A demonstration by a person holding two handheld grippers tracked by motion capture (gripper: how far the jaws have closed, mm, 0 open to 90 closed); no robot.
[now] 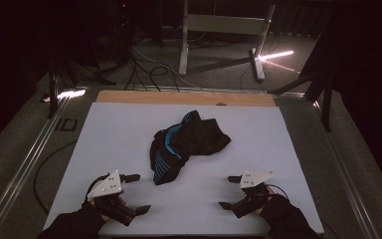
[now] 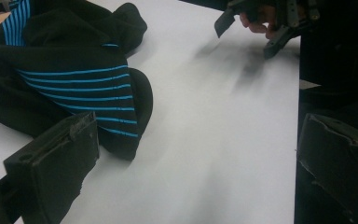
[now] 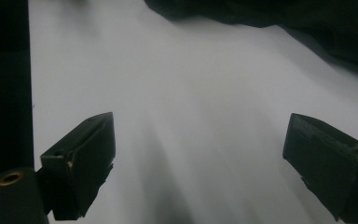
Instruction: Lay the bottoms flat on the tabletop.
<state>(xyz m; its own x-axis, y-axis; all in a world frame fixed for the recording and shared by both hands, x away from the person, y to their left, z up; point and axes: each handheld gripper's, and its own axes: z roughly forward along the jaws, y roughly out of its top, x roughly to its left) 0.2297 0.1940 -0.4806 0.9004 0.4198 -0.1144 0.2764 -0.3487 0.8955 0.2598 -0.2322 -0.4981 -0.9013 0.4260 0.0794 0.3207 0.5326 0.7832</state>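
A crumpled black garment [image 1: 186, 144] with blue stripes lay near the middle of the white board [image 1: 119, 129], bunched into a heap with its striped end toward the person. Both grippers sat at the near edge of the board, well apart from each other and short of the cloth.

The left gripper [image 1: 137, 193] was near the lower left, its jaws spread wide with nothing between them — in the left gripper view [image 2: 196, 154] the striped end of the garment [image 2: 74, 79] lay just beyond the left jaw, apart from it as far as could be told. The right gripper [image 1: 229, 191] showed at the lower right, its jaws likewise spread and empty. In the right gripper view [image 3: 198, 154] bare board [image 3: 191, 93] lay between the jaws, and the dark cloth [image 3: 284, 18] ran along the top edge, well ahead of the tips.

Beyond the board — a dim floor with cables [image 1: 149, 69] and a metal frame [image 1: 224, 30].
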